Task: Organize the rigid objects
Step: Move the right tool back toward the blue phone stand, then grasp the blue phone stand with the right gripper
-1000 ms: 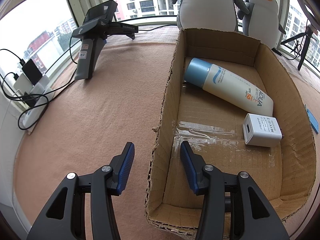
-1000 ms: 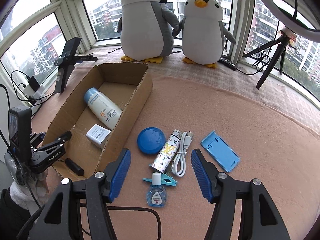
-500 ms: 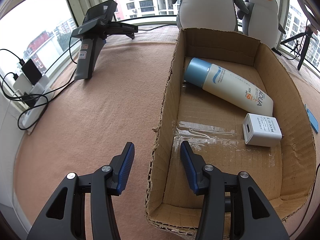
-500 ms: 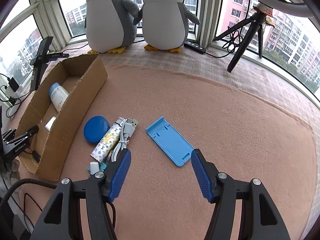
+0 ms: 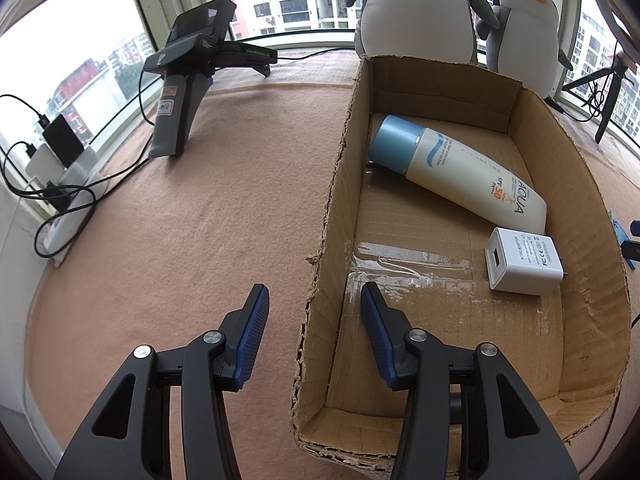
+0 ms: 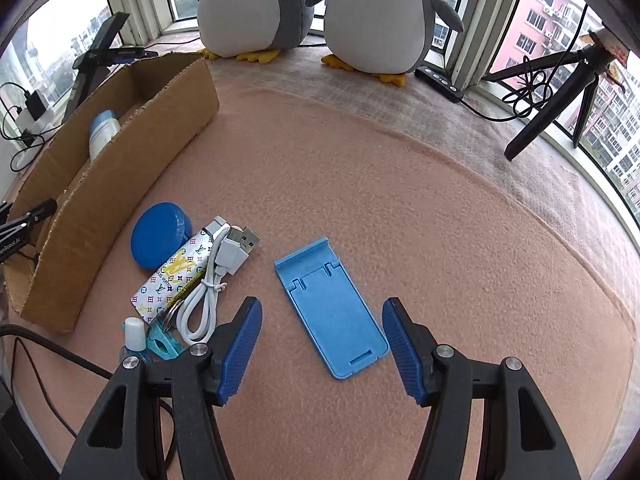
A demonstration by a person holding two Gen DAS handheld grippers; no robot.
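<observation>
Two hand-held grippers are in view, both with blue ribbed pads on black fingers. The left gripper [image 5: 312, 288] sits astride the left wall of an open brown cardboard box [image 5: 600, 240], one finger outside over the cloth and the other inside the box. Its pads stand apart with the torn wall edge between them. No pad can be seen pressing on the cardboard, and it has hold of nothing.

Inside the box a cream sunscreen bottle with a pale blue cap [image 5: 472, 176] lies on its side toward the far end. A white cube-shaped USB charger [image 5: 524, 264] rests just near of the bottle's base, against the right wall.

The right gripper [image 6: 322, 302] hangs over a flat light-blue plastic phone stand [image 6: 332, 312] lying on the pinkish-brown felt cloth [image 6: 400, 160]. Its jaws are spread wider than the stand, one pad to either side and clear of it, holding nothing.

Left of the stand, between it and the box, lies a small cluster:
- a round dark-blue lid [image 6: 160, 236]
- a white patterned oblong case [image 6: 176, 276]
- a coiled white USB cable [image 6: 208, 292] lying partly on the case
- nearest, a small clear dropper bottle with a white cap [image 6: 134, 336]

Two grey-and-white plush penguins [image 6: 256, 0] stand at the far windowsill, and a black tripod [image 6: 560, 92] stands at the far right.
</observation>
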